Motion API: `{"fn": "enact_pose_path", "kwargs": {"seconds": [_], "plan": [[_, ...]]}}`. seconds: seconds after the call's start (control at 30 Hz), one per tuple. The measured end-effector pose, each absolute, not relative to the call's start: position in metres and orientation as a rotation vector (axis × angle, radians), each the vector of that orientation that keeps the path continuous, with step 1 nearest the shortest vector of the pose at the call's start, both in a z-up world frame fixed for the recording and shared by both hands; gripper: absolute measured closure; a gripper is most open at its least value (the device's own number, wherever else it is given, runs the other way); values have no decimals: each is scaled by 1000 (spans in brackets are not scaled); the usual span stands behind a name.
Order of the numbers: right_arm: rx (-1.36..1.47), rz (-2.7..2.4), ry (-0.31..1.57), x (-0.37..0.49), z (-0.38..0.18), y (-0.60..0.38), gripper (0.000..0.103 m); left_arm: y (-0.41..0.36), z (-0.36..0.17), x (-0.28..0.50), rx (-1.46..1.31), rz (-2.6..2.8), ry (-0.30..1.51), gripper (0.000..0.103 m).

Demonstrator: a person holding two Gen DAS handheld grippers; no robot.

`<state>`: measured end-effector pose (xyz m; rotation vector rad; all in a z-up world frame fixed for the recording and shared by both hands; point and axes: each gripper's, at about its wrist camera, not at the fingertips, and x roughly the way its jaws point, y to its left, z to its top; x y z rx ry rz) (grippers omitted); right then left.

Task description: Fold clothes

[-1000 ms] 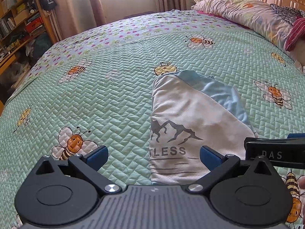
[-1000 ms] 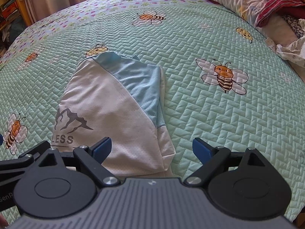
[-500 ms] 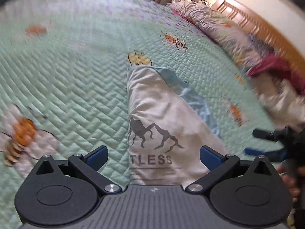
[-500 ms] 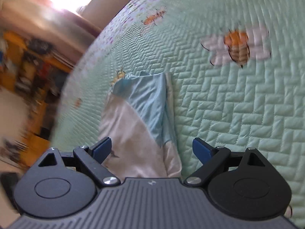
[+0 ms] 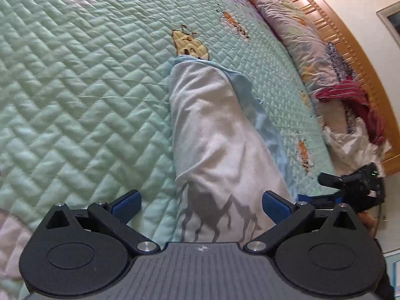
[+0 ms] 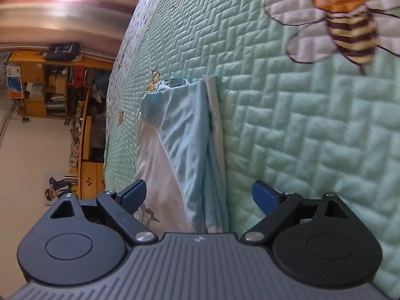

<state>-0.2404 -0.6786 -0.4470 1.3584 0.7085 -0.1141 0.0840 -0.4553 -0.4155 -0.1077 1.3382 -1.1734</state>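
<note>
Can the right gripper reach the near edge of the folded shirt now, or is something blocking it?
Probably yes. The right gripper is open, and the folded shirt lies directly between its fingers on the quilt, with nothing on top. The left gripper stands to the side.

The quilt (image 5: 82, 80) is stitched, padded matt cloth; the folded shirt (image 5: 215, 135) is soft matt fabric with a slightly shiny blue panel (image 6: 185, 135). The headboard (image 5: 350, 40) is varnished wood, the gripper fingers (image 6: 265, 196) matt plastic

Folded white-and-blue shirt (image 5: 215, 135) — mountain print up — flat on quilt (image 5: 82, 80).
</note>
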Motion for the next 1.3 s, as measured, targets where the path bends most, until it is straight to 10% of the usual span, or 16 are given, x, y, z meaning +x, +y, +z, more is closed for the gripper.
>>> {"fn": "enact_pose_path", "kwargs": {"seconds": [0.33,0.4,0.47,0.53,0.63,1.3], "plan": [[1350,-29,670,-200,-451,-677,11,-488,-431,85,-256,-1283,1384,1],[1320,-28,683,-198,-450,-671,48,-492,-431,81,-246,-1288,1370,6],[1310,-75,744,-195,-461,-668,92,-494,-431,79,-216,-1279,1365,43],[1298,-79,724,-194,-466,-665,92,-496,-436,79,-191,-1244,1379,71],[1274,-88,688,-195,-462,-660,92,-493,-434,78,-190,-1249,1352,80],[973,14,650,-163,-318,-560,93,-337,-294,37,-245,-1199,1088,86]]}}
